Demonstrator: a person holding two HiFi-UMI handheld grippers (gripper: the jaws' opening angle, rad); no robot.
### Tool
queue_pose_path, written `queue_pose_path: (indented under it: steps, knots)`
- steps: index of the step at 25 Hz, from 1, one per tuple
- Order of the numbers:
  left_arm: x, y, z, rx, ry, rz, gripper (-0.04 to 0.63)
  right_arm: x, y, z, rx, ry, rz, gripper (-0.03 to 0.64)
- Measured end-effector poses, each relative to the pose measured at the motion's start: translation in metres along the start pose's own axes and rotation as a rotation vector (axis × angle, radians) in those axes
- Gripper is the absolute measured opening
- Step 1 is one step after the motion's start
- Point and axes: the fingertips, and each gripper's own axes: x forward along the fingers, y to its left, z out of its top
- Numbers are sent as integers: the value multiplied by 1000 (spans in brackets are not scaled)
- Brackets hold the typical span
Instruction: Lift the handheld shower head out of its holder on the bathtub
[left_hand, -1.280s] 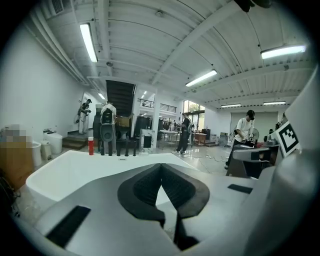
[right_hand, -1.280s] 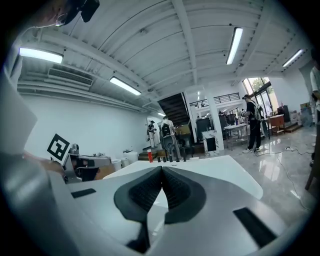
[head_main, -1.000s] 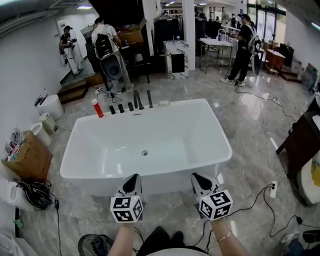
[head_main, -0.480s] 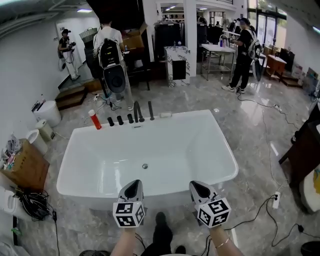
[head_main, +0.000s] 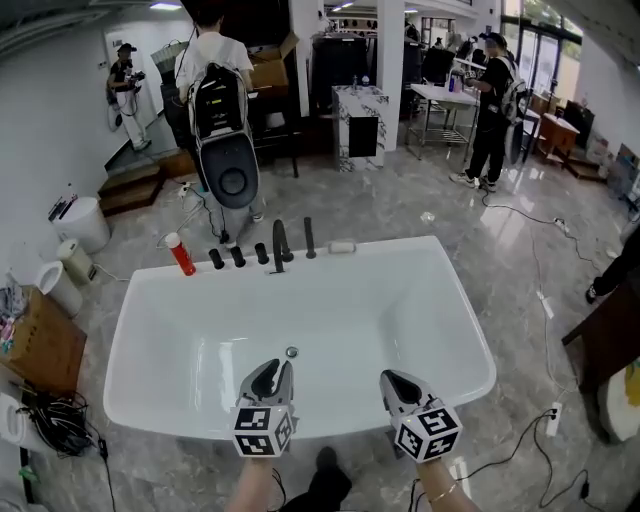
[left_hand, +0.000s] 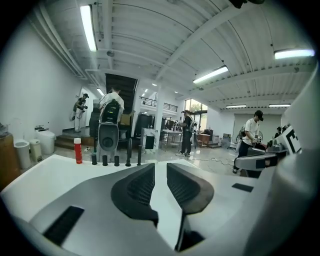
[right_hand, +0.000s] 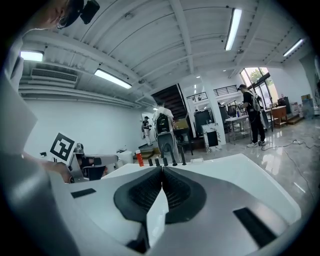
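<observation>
The white bathtub (head_main: 120, 345) fills the middle of the head view. On its far rim stand three black knobs (head_main: 238, 256), a black spout (head_main: 280, 245) and the slim black handheld shower head (head_main: 309, 237), upright in its holder. My left gripper (head_main: 271, 379) hangs over the near rim, its jaws opening with a narrow gap and nothing between them. My right gripper (head_main: 397, 384) is beside it, shut and empty. The left gripper view has the shower head (left_hand: 139, 154) far beyond the left gripper (left_hand: 160, 172). In the right gripper view the shower head (right_hand: 183, 157) is far past the right gripper (right_hand: 161, 170).
A red bottle (head_main: 181, 254) and a small white object (head_main: 342, 246) sit on the far rim. A person with a backpack (head_main: 220, 110) stands just behind the tub. A cardboard box (head_main: 35, 345), white buckets (head_main: 80, 222) and cables (head_main: 525, 400) lie on the floor.
Both grippers have moved forward from the floor side to over the tub's near rim, and the tub looms closer. The left jaws have parted slightly. The right jaws stay shut.
</observation>
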Motion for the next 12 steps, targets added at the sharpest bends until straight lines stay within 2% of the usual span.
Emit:
queue_pose_path:
  steps: [4,12]
  knots:
    - [52,38,14,-10,-6,-23,103,58,-9,9,-1,11,-22,7]
    - [130,67,28,-16,26,-33,132,118,-45,26,20,34,-53,6]
